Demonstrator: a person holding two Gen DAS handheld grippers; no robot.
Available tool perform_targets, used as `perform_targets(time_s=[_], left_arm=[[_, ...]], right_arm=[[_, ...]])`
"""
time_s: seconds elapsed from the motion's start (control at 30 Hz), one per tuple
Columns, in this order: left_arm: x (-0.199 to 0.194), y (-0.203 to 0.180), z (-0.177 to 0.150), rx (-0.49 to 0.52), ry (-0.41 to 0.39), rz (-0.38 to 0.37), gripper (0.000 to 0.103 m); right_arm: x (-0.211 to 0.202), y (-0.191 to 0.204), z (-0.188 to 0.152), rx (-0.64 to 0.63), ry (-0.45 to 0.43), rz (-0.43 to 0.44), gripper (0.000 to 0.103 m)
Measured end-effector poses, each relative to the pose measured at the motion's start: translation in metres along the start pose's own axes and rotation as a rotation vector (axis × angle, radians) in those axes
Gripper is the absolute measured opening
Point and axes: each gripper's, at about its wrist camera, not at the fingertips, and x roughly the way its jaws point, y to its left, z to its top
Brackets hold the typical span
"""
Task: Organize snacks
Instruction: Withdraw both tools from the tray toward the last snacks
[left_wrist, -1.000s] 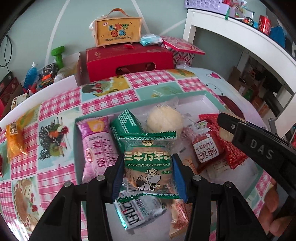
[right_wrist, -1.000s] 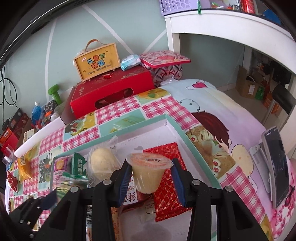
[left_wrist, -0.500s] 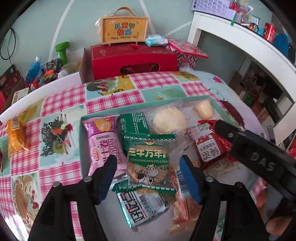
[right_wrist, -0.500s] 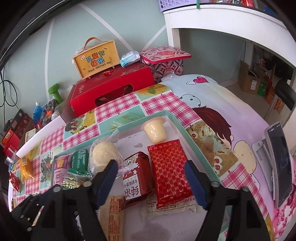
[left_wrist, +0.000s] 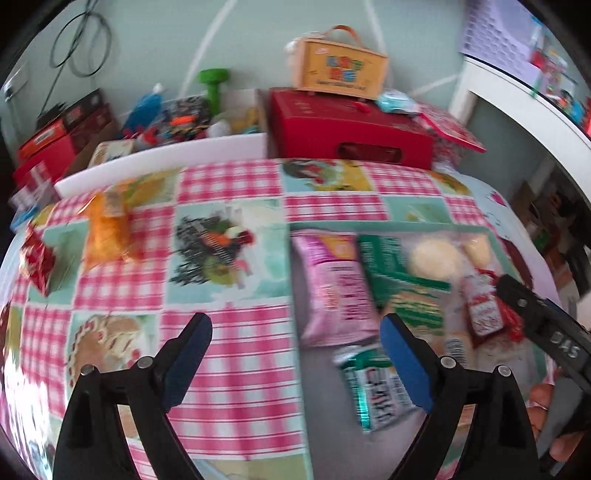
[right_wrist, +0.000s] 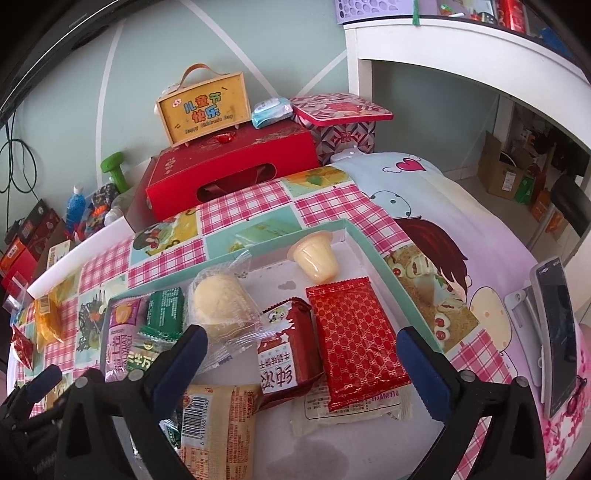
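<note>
A teal tray on the checked cloth holds several snack packets. The jelly cup lies on its side in the tray's far right corner. A green cow-print packet rests among the others, beside a pink packet. My left gripper hangs over the tray's left rim, jaws opening, with nothing between them; this view is blurred. My right gripper hovers above a dark red packet and a red patterned packet, jaws opening wide and touching neither. An orange packet and a small red one lie outside the tray at the left.
A red gift box with a yellow case on top stands behind the tray. At the right edge a phone on a stand leans; a white shelf rises beyond. A person's hand shows under the right gripper's body.
The left gripper let go of the green cow-print packet, now lying in the tray, and swung left. The right gripper released the jelly cup into the tray's far corner and opened wide.
</note>
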Motion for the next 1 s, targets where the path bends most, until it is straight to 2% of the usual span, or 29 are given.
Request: perform_targets(time_s=[0.23, 0.53, 0.77, 1.0], left_arm=[[0.007, 0.036, -0.010, -0.058, 0.019, 0.075, 0.093], [0.007, 0.083, -0.012, -0.148, 0.015, 0.165, 0.093], [-0.001, 0.118, -0.011, -0.209, 0.000, 0.221, 0.093], [-0.012, 0.156, -0.014, -0.274, -0.015, 0.294, 0.093]], right_arm=[[-0.002, 0.021, -0.001, -0.034, 0.004, 0.027, 0.103], [-0.008, 0.078, -0.012, -0.161, 0.005, 0.118, 0.103], [-0.012, 0.118, -0.024, -0.249, 0.011, 0.176, 0.103], [-0.007, 0.144, -0.037, -0.313, 0.027, 0.193, 0.103]])
